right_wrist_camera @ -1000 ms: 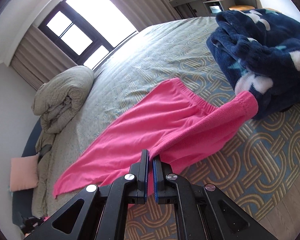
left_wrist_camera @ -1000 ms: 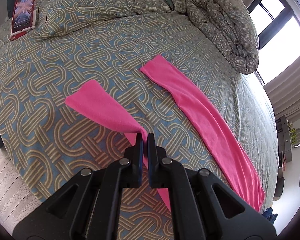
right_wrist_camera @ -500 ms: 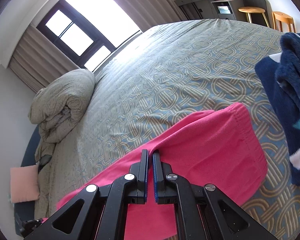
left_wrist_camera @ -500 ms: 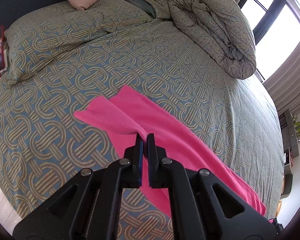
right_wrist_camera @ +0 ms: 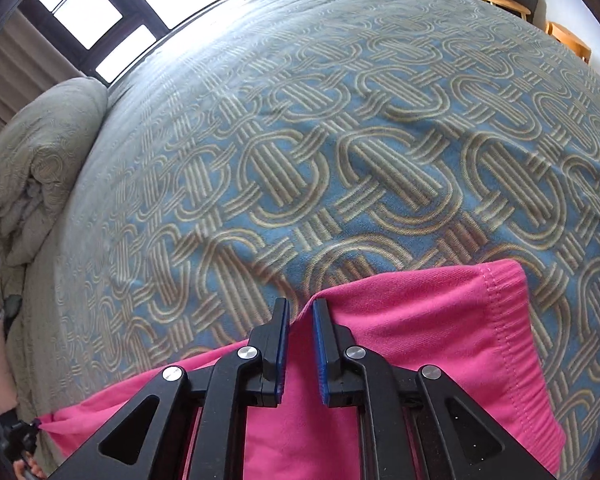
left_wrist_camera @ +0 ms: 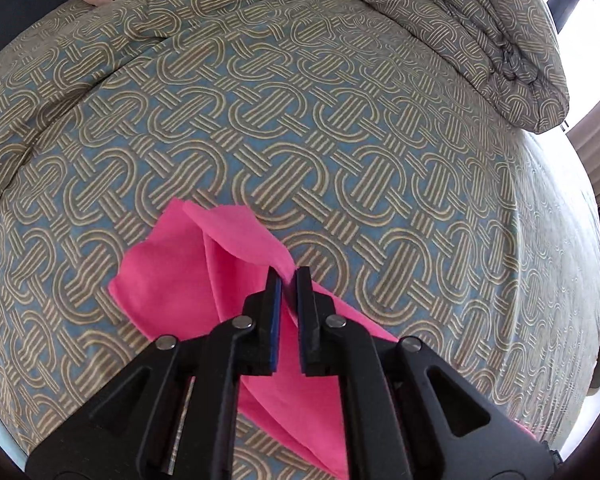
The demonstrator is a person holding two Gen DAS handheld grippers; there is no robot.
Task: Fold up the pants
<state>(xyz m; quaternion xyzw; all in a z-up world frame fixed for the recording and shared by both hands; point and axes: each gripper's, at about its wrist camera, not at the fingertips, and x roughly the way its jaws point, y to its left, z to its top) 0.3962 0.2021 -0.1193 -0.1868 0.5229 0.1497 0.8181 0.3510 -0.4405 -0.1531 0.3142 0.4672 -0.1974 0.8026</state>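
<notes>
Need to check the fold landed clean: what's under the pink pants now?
Under the pink pants lies the patterned bedspread, visible all around them. One leg lies over the other; anything beneath is covered.

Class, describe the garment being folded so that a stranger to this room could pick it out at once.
Start at the big bed with the blue and tan interlocking-ring cover. Near its closer edge, under both tongs, lie the pink pants, one leg laid over the other. They are the only plain, bright pink thing; the heaped duvet shares the cover's pattern.
</notes>
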